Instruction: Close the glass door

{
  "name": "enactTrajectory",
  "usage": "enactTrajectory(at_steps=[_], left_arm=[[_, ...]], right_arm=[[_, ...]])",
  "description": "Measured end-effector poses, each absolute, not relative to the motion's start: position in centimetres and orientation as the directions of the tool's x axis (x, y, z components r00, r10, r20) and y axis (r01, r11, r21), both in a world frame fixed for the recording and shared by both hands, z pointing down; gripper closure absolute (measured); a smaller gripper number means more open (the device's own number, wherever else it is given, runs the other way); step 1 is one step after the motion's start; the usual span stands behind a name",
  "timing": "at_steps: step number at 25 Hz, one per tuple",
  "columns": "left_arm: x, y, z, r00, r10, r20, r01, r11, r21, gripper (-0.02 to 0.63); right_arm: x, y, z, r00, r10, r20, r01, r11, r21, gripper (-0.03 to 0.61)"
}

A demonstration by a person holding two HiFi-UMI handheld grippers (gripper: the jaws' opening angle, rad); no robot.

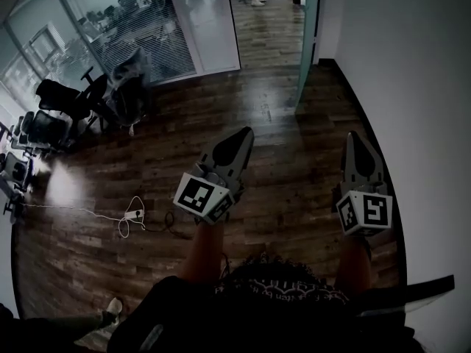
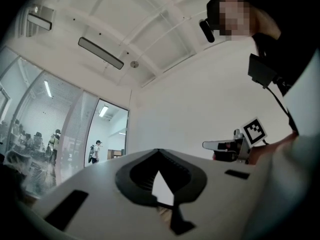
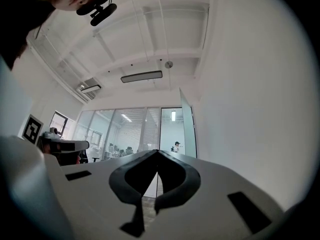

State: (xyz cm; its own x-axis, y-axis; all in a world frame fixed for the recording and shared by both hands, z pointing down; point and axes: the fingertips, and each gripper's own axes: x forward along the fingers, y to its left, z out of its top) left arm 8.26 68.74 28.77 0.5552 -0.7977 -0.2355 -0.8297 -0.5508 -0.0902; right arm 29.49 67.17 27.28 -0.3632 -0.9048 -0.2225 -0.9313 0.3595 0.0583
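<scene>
Across wood floor (image 1: 280, 160), glass door (image 1: 309, 35) open

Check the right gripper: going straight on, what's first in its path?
Nothing near. The right gripper aims roughly at the doorway; the open glass door stands right of that line. Depth unclear.

**An office room behind glass partitions**

Tall glass partition walls with striped blinds (image 1: 140, 28) divide this room from a workspace beyond. Black wheeled office chairs (image 1: 62, 98) stand grouped on the dark wood-plank floor (image 1: 280, 123). Long dark strip lamps (image 3: 141, 76) hang under a white beamed ceiling (image 3: 150, 29). A frameless clear glass door (image 1: 307, 43) stands open onto a corridor.
</scene>
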Motion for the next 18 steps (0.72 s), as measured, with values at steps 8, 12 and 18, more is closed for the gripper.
enactTrajectory(at_steps=[8, 12, 18], left_arm=[[5.4, 67.0, 29.1, 0.533, -0.814, -0.230, -0.843, -0.535, -0.058, 0.612], [5.8, 66.1, 29.1, 0.535, -0.812, -0.231, -0.841, -0.539, -0.052, 0.612], [7.1, 63.5, 28.8, 0.542, -0.803, -0.248, -0.837, -0.543, -0.072, 0.612]], right_arm=[[27.6, 66.6, 26.7, -0.346, -0.912, -0.218, -0.937, 0.329, 0.114, 0.578], [28.3, 65.8, 27.1, -0.326, -0.921, -0.214, -0.945, 0.313, 0.091, 0.578], [29.1, 63.1, 27.3, -0.320, -0.921, -0.221, -0.947, 0.308, 0.085, 0.578]])
